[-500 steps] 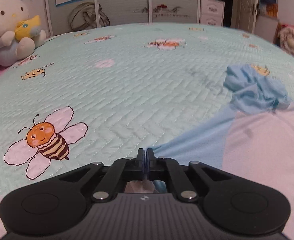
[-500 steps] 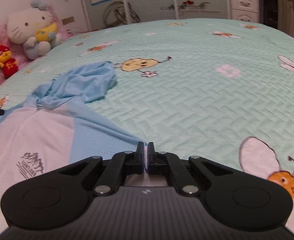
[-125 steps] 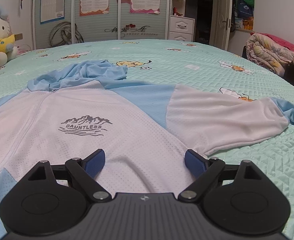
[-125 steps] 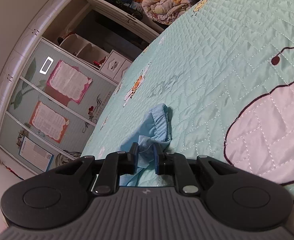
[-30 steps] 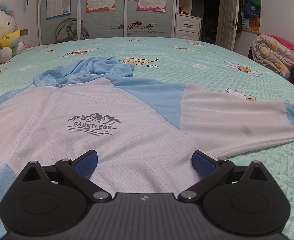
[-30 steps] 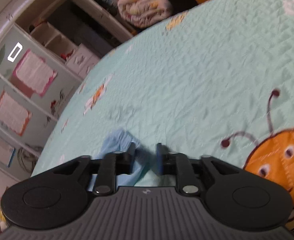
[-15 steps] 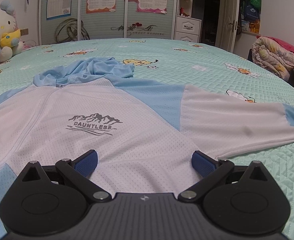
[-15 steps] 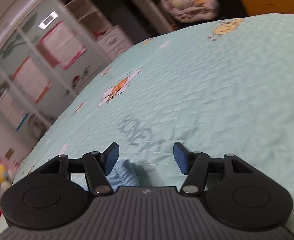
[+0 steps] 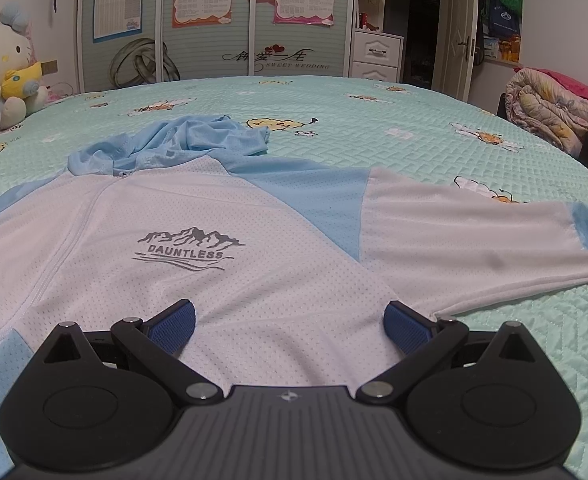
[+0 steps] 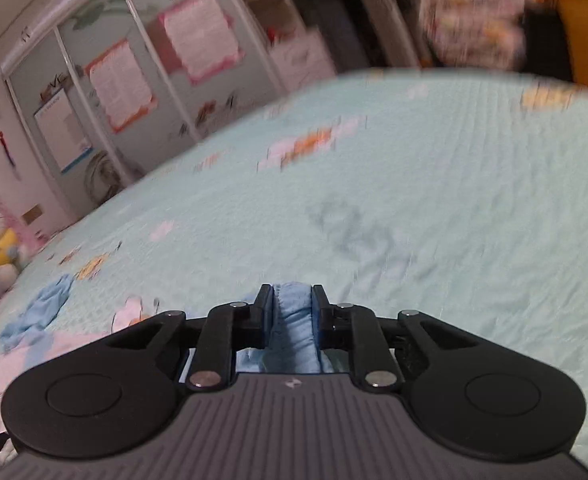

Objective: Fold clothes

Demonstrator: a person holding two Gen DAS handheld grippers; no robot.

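A white and pale-blue jacket [image 9: 221, 248] lies spread on the mint quilted bedspread [image 9: 374, 120], hood [image 9: 197, 138] towards the wardrobe [image 9: 213, 20], one sleeve [image 9: 474, 236] stretched out to the right. The left gripper [image 9: 289, 322] hovers over the hem, jaws wide apart, gripping nothing. The right gripper [image 10: 292, 304] is closing on the blue cuff [image 10: 296, 320], fabric bunched between its fingers. A plush cat [image 9: 1, 68] sits far left; folded quilts [image 9: 554, 108] far right.
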